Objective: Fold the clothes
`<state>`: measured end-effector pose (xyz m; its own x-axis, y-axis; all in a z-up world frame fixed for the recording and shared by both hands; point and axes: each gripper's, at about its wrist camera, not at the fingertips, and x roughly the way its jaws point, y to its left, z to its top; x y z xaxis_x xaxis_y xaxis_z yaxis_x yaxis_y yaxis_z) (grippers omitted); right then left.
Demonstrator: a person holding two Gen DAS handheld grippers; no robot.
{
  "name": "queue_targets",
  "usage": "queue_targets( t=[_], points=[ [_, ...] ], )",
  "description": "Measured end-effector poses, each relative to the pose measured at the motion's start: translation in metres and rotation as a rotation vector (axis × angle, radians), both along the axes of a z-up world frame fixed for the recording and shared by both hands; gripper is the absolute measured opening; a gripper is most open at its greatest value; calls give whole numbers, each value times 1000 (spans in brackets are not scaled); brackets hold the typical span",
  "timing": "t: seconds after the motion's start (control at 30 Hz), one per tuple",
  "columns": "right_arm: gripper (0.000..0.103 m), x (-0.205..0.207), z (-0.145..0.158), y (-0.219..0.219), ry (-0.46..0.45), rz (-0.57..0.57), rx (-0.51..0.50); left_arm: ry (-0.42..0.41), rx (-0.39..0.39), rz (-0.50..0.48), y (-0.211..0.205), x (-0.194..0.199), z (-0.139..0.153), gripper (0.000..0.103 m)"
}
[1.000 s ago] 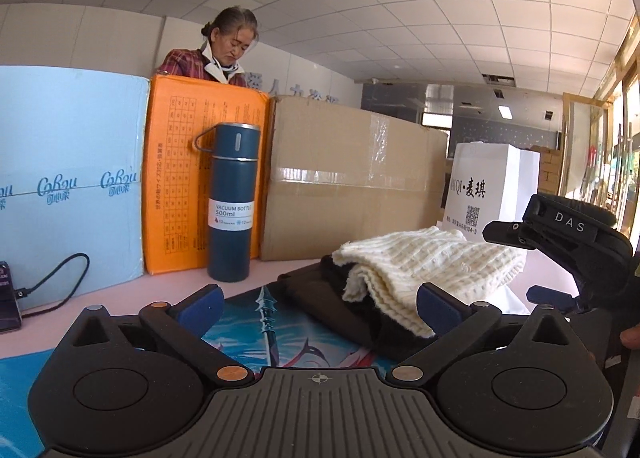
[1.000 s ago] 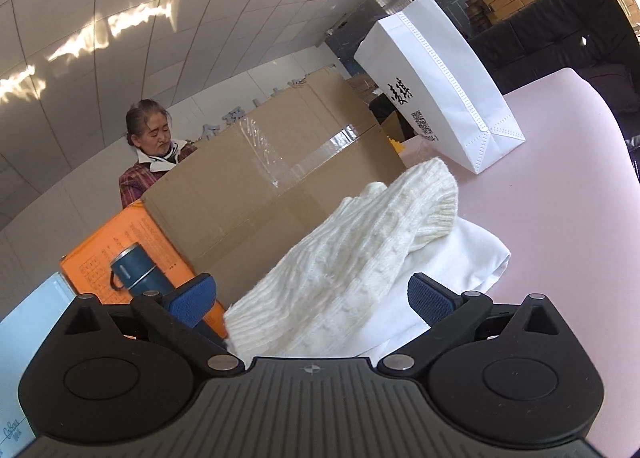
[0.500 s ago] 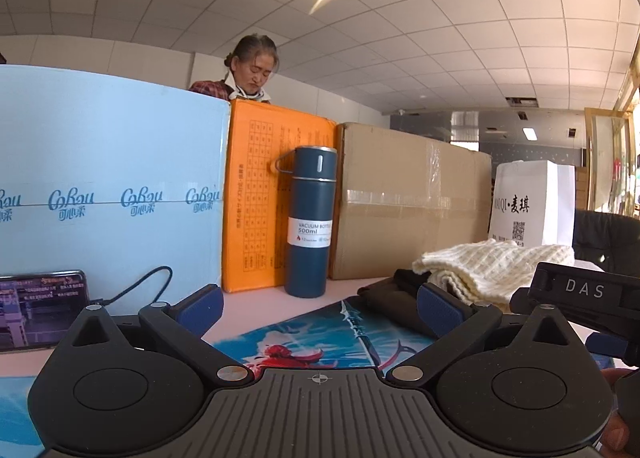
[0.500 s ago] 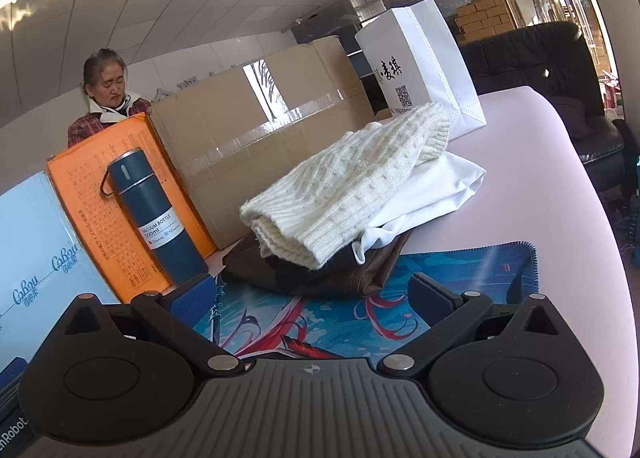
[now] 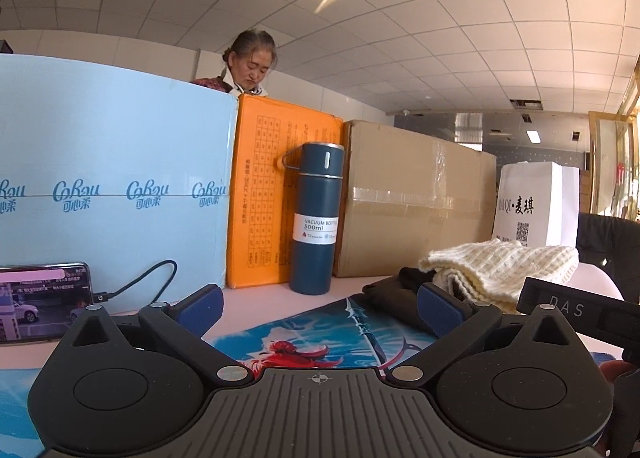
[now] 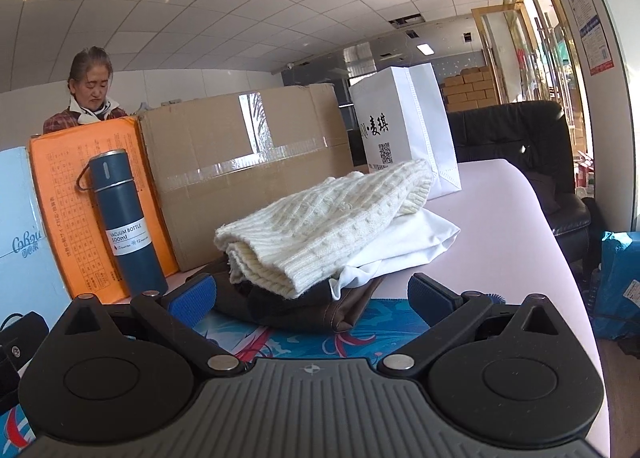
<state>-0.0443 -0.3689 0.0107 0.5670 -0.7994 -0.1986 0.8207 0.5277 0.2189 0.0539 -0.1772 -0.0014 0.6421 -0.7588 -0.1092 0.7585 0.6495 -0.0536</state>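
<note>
Seemingly done, a cream knit sweater (image 6: 320,226) tops the folded pile at frame centre, both grippers (image 6: 312,294) (image 5: 320,308) wide open, empty.

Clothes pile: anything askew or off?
Slightly. The cream knit sweater sits on top, skewed across the white garment, whose corner pokes out to the right. The dark brown garment beneath overhangs the printed mat. Nothing is spilled or damaged. Both grippers are open and hold nothing.

left wrist: low, near table, faces boxes | right wrist: same | shared: bottle (image 5: 316,218), clothes pile (image 6: 320,242)
</note>
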Motion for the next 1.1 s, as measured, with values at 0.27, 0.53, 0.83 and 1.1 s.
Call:
queue_targets(
  t=[0.27, 0.53, 0.83, 1.1],
  points=[
    [103, -1, 1, 4, -5, -8, -26, -94, -13, 20, 4, -13, 2, 103],
    [103, -8, -2, 7, -9, 48, 92, -104, 20, 38, -2, -13, 3, 103],
    [103, -1, -5, -2, -7, 70, 139, -97, 29, 36, -4, -11, 2, 103],
    [103, 0, -6, -4, -10, 82, 151, -98, 33, 37, -6, -11, 2, 103]
  ],
)
